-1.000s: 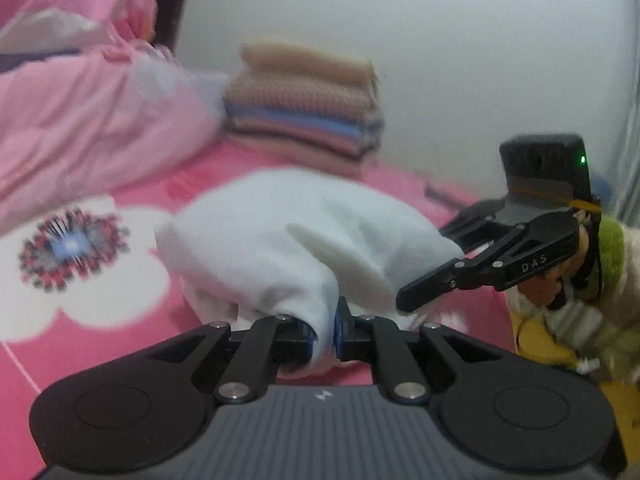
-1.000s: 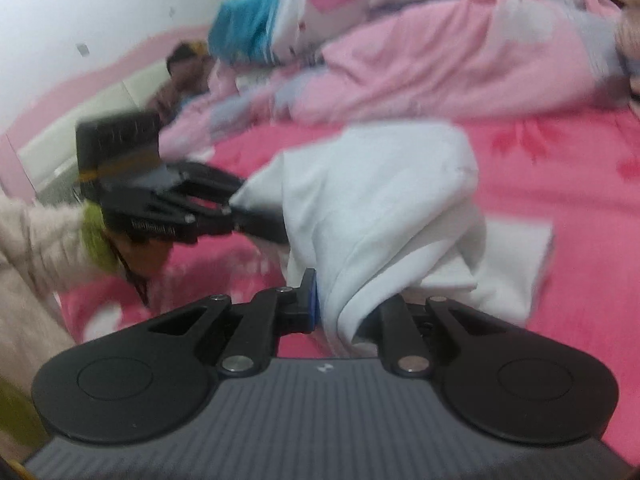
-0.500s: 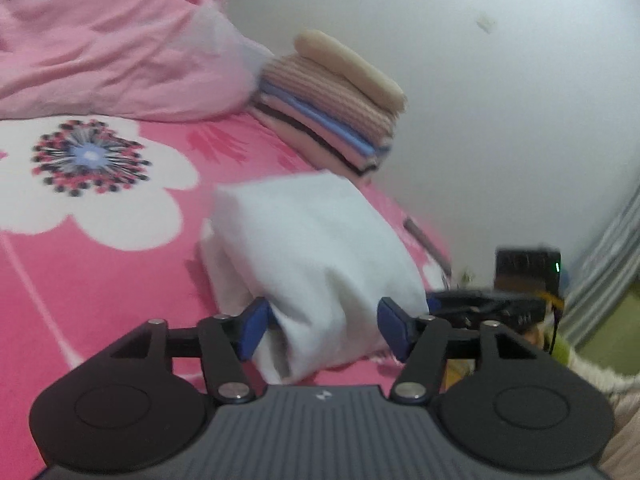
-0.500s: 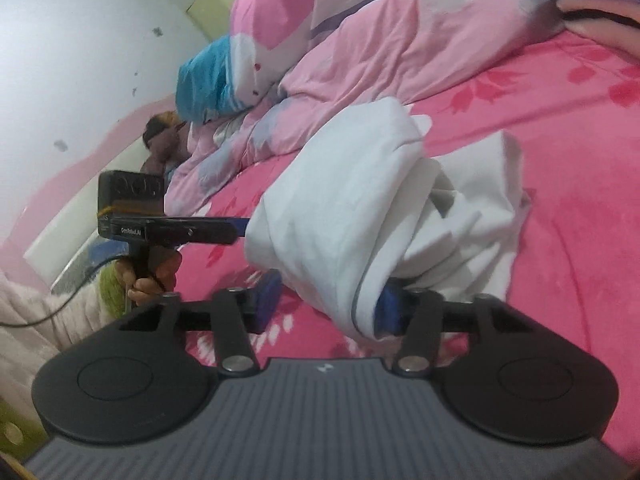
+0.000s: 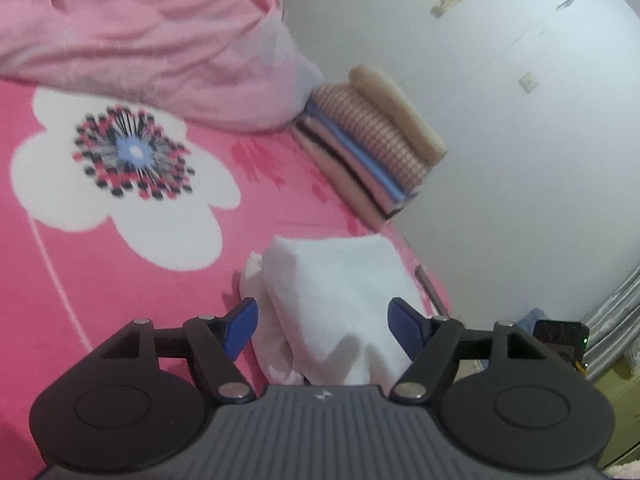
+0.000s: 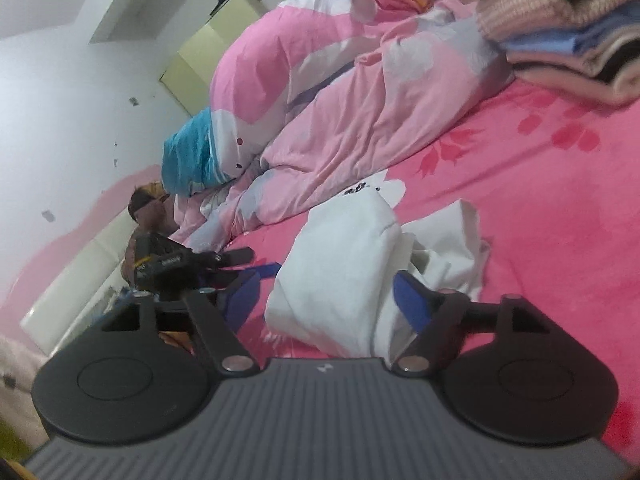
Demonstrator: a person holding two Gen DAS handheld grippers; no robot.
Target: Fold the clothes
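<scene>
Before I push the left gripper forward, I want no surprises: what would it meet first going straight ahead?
Most likely the white garment, which lies on the pink bedsheet right between the open left gripper fingers. Farther along that line sits the stack of folded clothes, though depth is hard to judge.

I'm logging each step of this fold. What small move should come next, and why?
Probably draw both open grippers, left and right, back from the white garment, then regrip a loose edge: it lies bunched on the pink bedsheet, not yet flat like the folded stack.
</scene>
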